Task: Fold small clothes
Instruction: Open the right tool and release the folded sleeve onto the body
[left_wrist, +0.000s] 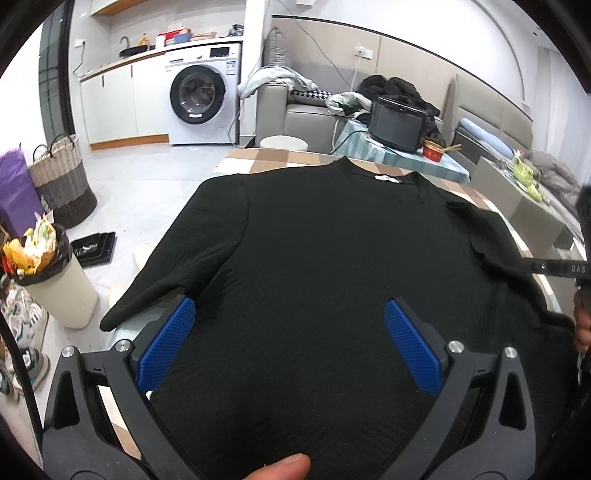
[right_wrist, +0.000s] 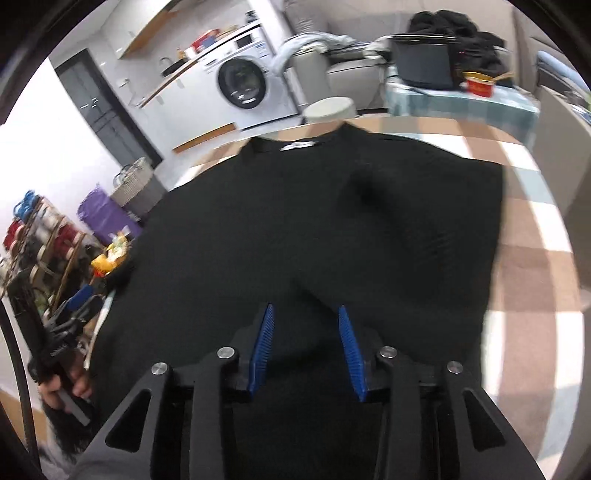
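On the checked desk (left_wrist: 280, 157) a black top (left_wrist: 332, 258) lies spread flat, its neckline with a small white label (left_wrist: 388, 179) pointing toward twelve o'clock in the left wrist view. One sleeve runs down toward eight o'clock, its cuff hanging past the desk edge. The other sleeve, toward three o'clock, looks folded in over the body, though the fabric there is rumpled and hard to read.

The left tongs (left_wrist: 290, 339) hover low over the lower body of the top with their blue pads (left_wrist: 168, 343) wide apart, nothing clamped between them. A fingertip (left_wrist: 284, 467) shows at six o'clock in that view.

In the right wrist view, the right tongs (right_wrist: 306, 347) stand partly apart above the same black cloth, the pads pressing on nothing. The view is blurred. The top fills the middle, its label (right_wrist: 299, 144) at twelve o'clock and its right edge straight against the bare checked desk at three o'clock. At eight o'clock a hand (right_wrist: 74, 384) grips the other tool's handle.

Beyond the desk, a washing machine (left_wrist: 201, 99) stands at eleven o'clock, a woven basket (left_wrist: 61, 177) and a full bin (left_wrist: 55, 273) at nine o'clock, and a red bowl (left_wrist: 434, 149) on a side table at one o'clock.
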